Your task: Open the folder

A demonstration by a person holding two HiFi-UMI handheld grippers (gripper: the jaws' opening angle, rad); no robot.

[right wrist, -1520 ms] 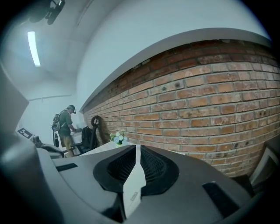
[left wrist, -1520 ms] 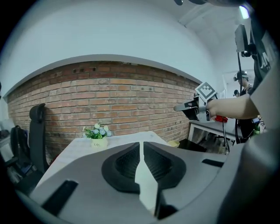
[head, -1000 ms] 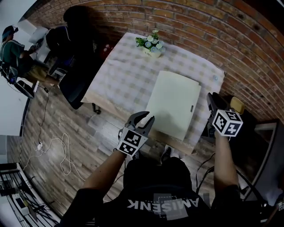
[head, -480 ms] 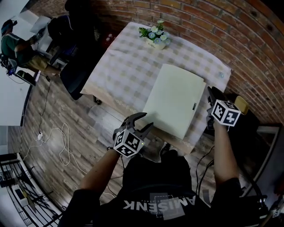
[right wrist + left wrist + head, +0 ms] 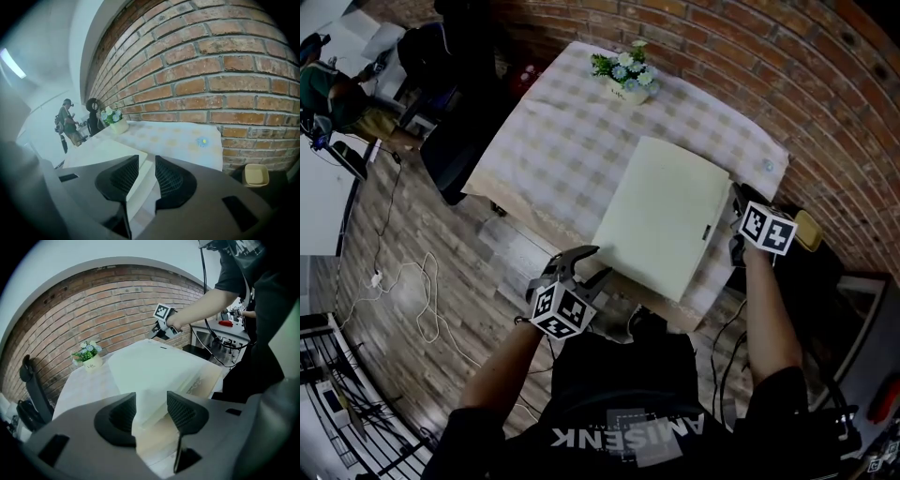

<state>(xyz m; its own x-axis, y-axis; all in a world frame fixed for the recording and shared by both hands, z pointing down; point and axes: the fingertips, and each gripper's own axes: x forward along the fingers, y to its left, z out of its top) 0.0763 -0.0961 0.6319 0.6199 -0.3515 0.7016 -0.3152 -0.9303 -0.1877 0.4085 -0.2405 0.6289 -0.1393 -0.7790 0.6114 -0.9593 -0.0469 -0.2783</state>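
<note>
The folder (image 5: 661,220) is pale cream and lies closed and flat on the checked cloth of the worktop (image 5: 572,122), on its near right part, with one long edge by the worktop's right side and its near corner close to the front edge; a small dark clasp sits at the middle of its right edge.

The left gripper (image 5: 151,399) is held off the front of the worktop, just beside the folder's near left corner and tilted down toward it; its fingers (image 5: 123,416) stand released with a clear gap and have just been opening; in the left gripper view the folder's corner shows through that gap, but neither pad presses on it.

The right gripper (image 5: 147,161) is at the folder's right edge, near the clasp; its fingers (image 5: 171,180) are apart by only a narrow slit and grasp nothing; the folder's edge and the cloth show through the slit beyond them.

A pot of flowers (image 5: 623,80) stands at the far edge of the worktop, well apart from the folder; a brick wall (image 5: 825,84) runs behind.
</note>
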